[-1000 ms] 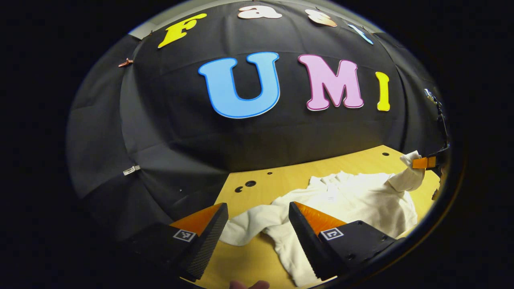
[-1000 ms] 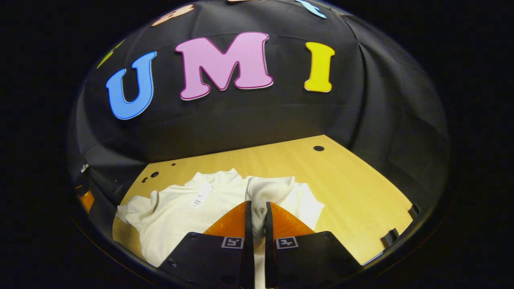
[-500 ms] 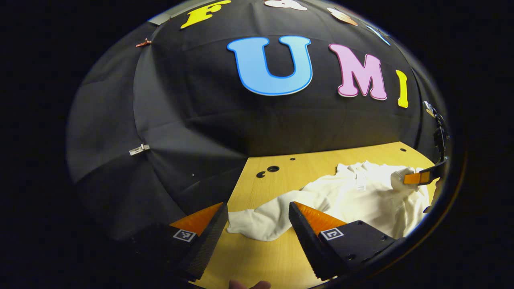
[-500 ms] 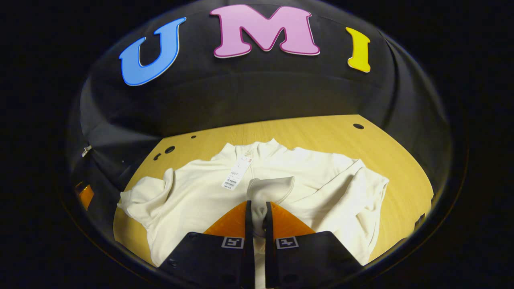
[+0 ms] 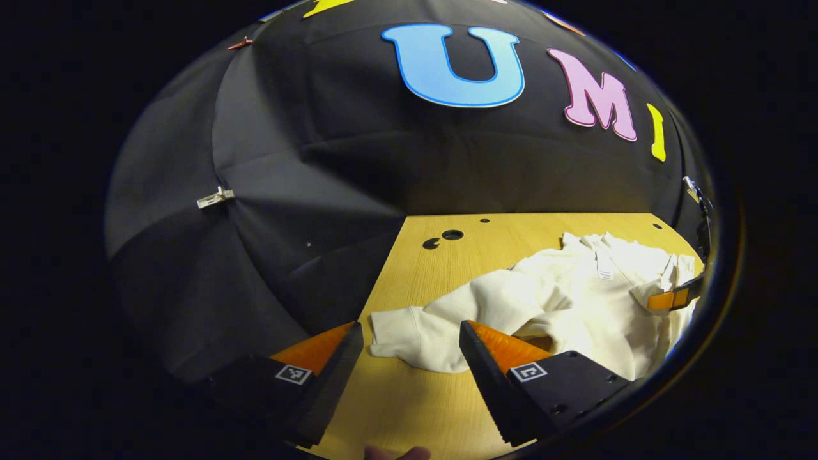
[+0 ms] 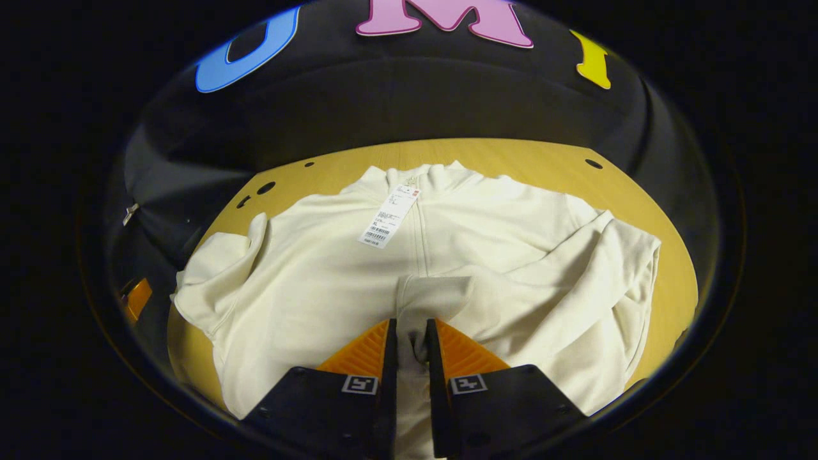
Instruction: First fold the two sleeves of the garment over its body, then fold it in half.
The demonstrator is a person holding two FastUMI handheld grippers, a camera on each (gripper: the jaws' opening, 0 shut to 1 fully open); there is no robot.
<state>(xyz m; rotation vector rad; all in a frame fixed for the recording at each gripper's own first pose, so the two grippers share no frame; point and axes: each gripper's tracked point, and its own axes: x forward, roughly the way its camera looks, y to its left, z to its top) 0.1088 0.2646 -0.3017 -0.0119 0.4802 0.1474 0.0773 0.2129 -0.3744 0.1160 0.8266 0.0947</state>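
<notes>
A cream zip-up garment [image 6: 307, 275] lies face up on the wooden table [image 6: 664, 211], with a paper tag [image 6: 386, 220] near its collar. My right gripper [image 6: 412, 329] is shut on the cuff of the right sleeve [image 6: 434, 297], which is held low over the middle of the garment's body. In the left gripper view the garment [image 5: 575, 300] spreads to the right, and its left sleeve [image 5: 434, 326] stretches out on the table. My left gripper [image 5: 409, 326] is open, hovering just short of that sleeve's cuff. The right gripper [image 5: 671, 299] shows at the far right edge.
The table [image 5: 415, 396] has a few round holes [image 5: 452, 234] near its back left corner. Black cloth walls close it at the back and on the left. A fingertip [image 5: 396, 452] shows at the bottom edge. The left gripper [image 6: 136, 299] peeks in at the left.
My right gripper has carried the right sleeve cuff inward and down over the garment's body. My left gripper has tilted down and swung left, closer to the left sleeve's cuff.
</notes>
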